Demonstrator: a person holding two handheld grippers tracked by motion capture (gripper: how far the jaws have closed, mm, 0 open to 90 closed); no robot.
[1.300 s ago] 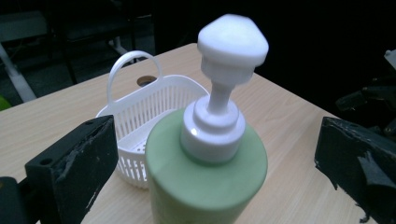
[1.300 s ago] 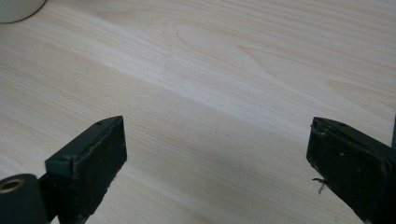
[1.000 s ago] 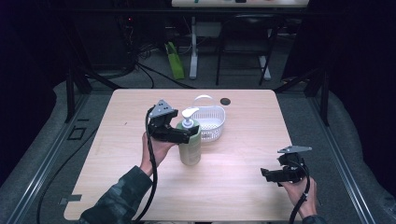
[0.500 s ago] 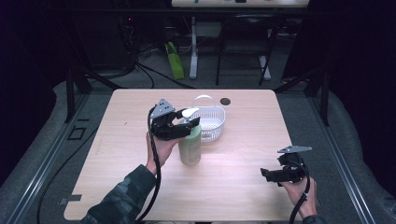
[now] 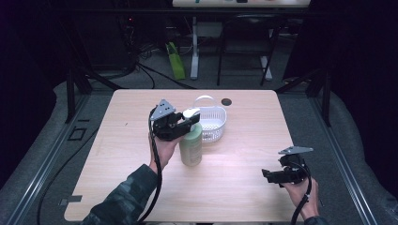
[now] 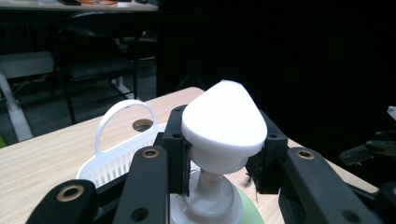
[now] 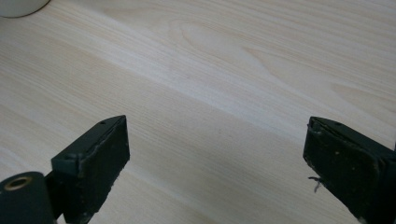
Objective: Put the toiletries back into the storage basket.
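Observation:
A pale green pump bottle [image 5: 191,147] with a white pump head [image 6: 224,114] stands upright near the middle of the wooden table [image 5: 117,154]. My left gripper [image 5: 185,123] reaches in from the bottle's left, and its black jaws are shut on the neck just under the pump head. In the left gripper view the jaws press on both sides of the white neck [image 6: 208,179]. My right gripper [image 5: 272,177] hovers low over bare wood near the front right corner, open, with nothing between its fingers [image 7: 93,158].
A small white slatted basket [image 5: 212,123] with a raised handle [image 6: 123,109] stands right behind the bottle. A dark round hole [image 5: 226,101] sits in the tabletop near the far edge. Table legs and cables lie on the floor beyond.
My left gripper has shifted slightly upward at the pump neck. The bottle stands in the same spot and the right gripper has not moved.

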